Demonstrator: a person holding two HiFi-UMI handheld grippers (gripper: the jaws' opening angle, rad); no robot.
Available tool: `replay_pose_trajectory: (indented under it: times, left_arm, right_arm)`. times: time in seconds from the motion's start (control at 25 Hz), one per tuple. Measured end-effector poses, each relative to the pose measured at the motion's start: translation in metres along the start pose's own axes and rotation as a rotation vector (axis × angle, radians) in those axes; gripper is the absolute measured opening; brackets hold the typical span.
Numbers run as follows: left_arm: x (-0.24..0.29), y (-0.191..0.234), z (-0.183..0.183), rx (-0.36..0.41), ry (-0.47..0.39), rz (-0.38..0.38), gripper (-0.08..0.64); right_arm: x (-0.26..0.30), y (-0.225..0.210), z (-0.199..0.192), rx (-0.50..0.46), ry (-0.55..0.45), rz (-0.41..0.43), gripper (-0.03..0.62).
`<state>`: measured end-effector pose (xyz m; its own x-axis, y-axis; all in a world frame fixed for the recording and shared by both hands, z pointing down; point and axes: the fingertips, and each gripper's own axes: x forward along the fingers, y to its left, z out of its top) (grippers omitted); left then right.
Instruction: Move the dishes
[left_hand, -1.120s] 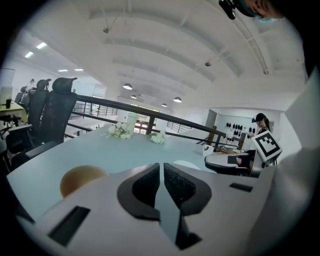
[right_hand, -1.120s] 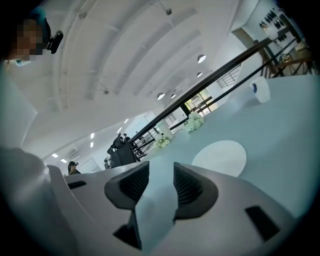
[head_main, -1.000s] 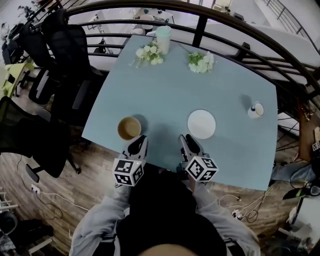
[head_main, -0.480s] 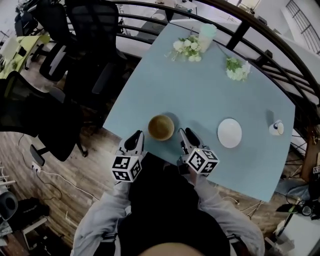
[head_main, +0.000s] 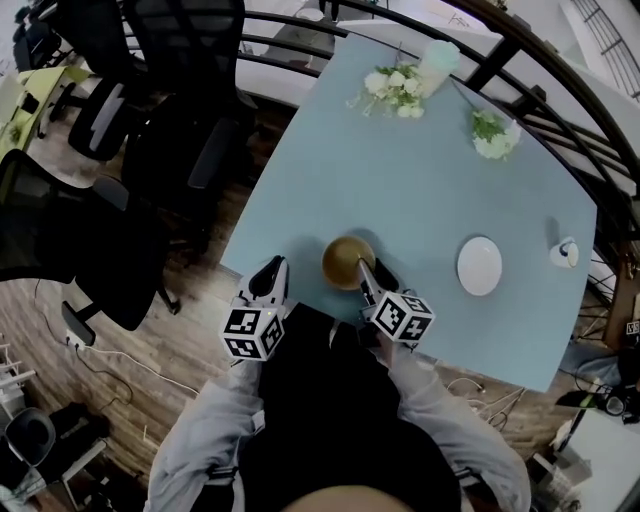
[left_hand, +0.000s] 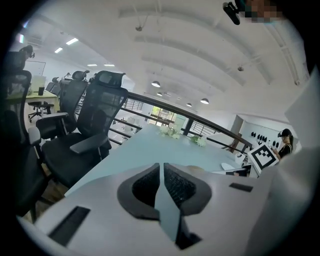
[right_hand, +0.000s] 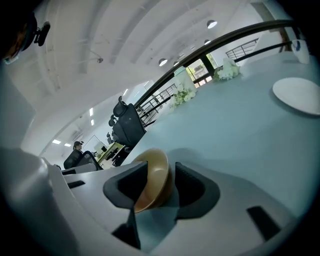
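Nearest, at 6 o'clock in the head view, are the person's grey sleeves, with one gripper in each hand at the table's near edge.

The left gripper (head_main: 268, 278) sits over that edge at about 7 o'clock. Its jaws are all but together and hold nothing.

The right gripper (head_main: 372, 272) is just beside it, toward 5 o'clock. Its jaws stand partly apart, astride the near rim of a tan bowl (head_main: 346, 260). One pad is on the inside of the wall and the other on the outside. Neither looks pressed home yet.

The bowl rests upright on the pale blue table (head_main: 400, 190), at roughly 7 o'clock on the tabletop.

The bowl looks rigid, smooth and fairly light. A pinch on its rim should lift it, though the glossy wall may slip or swing if the squeeze is weak. Taking it at the near rim, where the jaws already are, seems best.

A flat white plate (head_main: 480, 265) lies well apart from the bowl, at 5 o'clock. Its low, thin edge offers little to grip, and it probably chips easily.

By count, nearest first:
- Two grippers.
- One bowl.
- One plate.
- One small white vessel (head_main: 565, 252), at 4 o'clock.
- Two bunches of white flowers, one at 11 o'clock (head_main: 395, 88) and one at 1 o'clock (head_main: 495, 135).
- One tall pale cup (head_main: 438, 62), at 12 o'clock.

Several black office chairs (head_main: 185, 60) stand off the table's 9 o'clock side. I cannot count them exactly.
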<state>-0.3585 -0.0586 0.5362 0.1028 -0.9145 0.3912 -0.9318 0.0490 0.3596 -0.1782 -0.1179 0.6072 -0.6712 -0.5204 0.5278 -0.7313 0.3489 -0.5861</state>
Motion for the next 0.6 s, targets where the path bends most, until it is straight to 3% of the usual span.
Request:
replay_pose_trajectory:
  times: [0.16, 0.28, 0.6]
  left_arm:
    - [0.012, 0.001, 0.0, 0.01, 0.019, -0.049, 0.038]
    - [0.021, 0.0, 0.002, 0.025, 0.027, -0.086, 0.038]
    - [0.039, -0.011, 0.003, 0.053, 0.049, -0.161, 0.038]
  right_arm:
    - [0.0, -0.005, -0.008, 0.027, -0.008, -0.055, 0.163]
    - [-0.002, -0.012, -0.009, 0.037, -0.02, -0.115, 0.043]
    - [-0.012, -0.016, -0.006, 0.076, -0.061, -0.171, 0.029]
